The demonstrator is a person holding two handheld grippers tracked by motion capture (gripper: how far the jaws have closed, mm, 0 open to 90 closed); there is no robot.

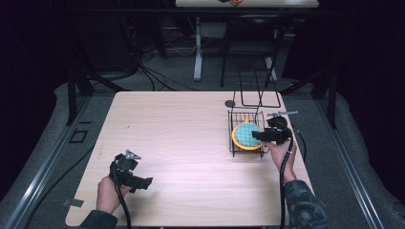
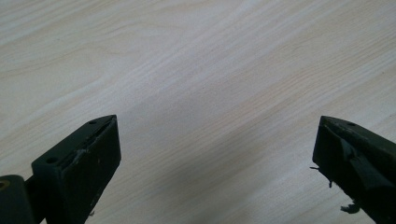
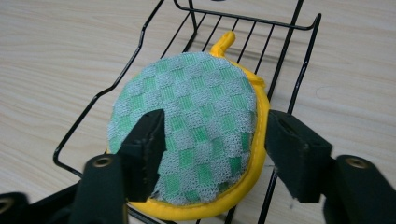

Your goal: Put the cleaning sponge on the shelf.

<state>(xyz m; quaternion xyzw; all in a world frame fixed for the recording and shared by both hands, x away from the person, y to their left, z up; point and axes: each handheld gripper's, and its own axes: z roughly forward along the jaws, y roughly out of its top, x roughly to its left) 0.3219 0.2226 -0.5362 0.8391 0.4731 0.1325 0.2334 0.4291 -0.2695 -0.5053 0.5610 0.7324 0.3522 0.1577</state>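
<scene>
A: Currently listing item one: round scrubbing pad (image 3: 196, 126), green checked mesh on a yellow body, small yellow loop at its far end. It is lying tilted in the black wire basket (image 1: 234, 136), which is standing near the desk's (image 1: 181, 143) right edge, toward the far right corner.

B: Noting it. And the right gripper (image 1: 258, 136)?

A: It is reaching into the basket from the right edge side. Its jaws are standing apart, released, one over the mesh face and the other just outside the yellow rim; neither appears to be pressing on the pad.

B: Item three, the left gripper (image 1: 147, 182)?

A: It is resting near the desk's near left corner, well apart from the basket, jaws spread wide over bare wood, grasping nothing.

B: Recording hazards?

A: Yes, as a judgement. The pad is sitting on thin wires at a slant, so it is likely to slide or flop if a jaw drags across the mesh on the way out. The jaw tip over the mesh risks snagging the netting and lifting the pad with it. The basket is light and unheld, so a knock against its rim could be shifting it toward the edge.
</scene>
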